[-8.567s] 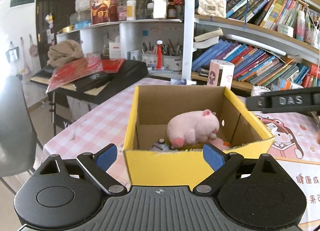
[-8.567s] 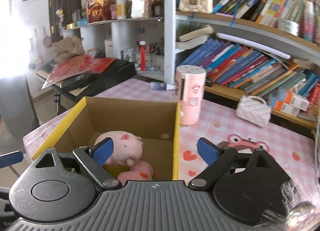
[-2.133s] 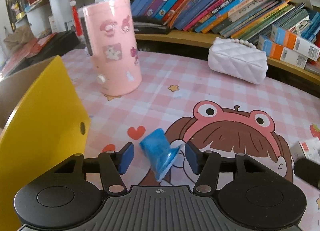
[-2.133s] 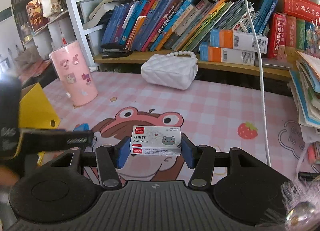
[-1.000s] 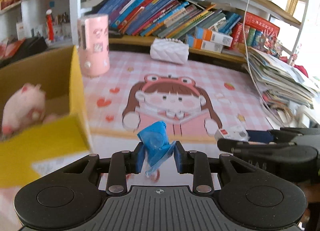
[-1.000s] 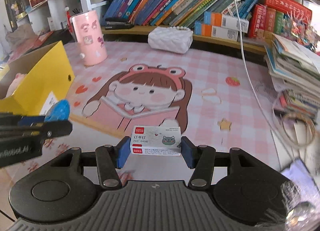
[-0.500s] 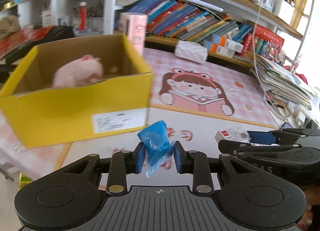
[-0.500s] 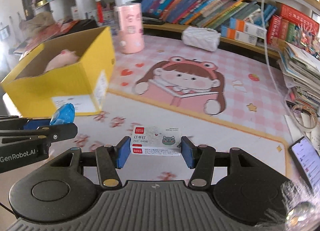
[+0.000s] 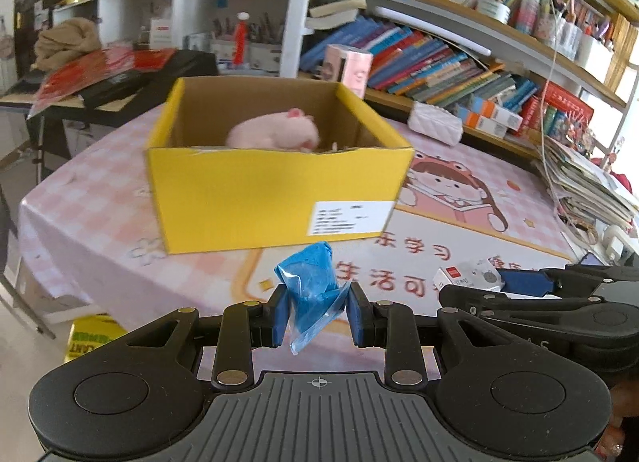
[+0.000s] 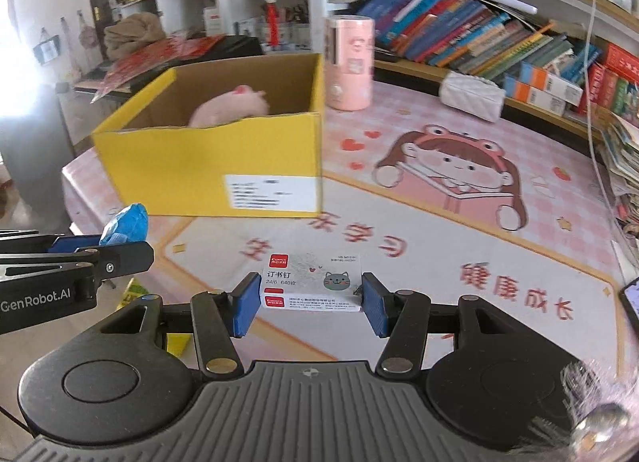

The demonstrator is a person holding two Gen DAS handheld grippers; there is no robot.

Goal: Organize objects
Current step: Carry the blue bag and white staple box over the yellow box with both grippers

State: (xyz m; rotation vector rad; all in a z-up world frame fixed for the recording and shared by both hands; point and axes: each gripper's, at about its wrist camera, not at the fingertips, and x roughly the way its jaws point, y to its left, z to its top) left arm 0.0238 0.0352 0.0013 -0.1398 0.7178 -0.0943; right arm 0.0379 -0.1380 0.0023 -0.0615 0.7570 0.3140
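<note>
My left gripper is shut on a crumpled blue plastic packet, held above the table's near edge. My right gripper is shut on a small white staples box with red labels and a cat drawing. A yellow cardboard box stands open ahead, with a pink plush pig inside; the box also shows in the right wrist view. Each gripper shows in the other's view: the right with the staples box, the left with the blue packet.
A pink cartoon mat covers the table. A pink cylinder and a white quilted purse stand behind the box. Bookshelves run along the back. Stacked papers lie at right. A phone lies at the right edge.
Both grippers have pulled back and swung left, so the yellow box now sits more centred ahead. Both still hold their objects.
</note>
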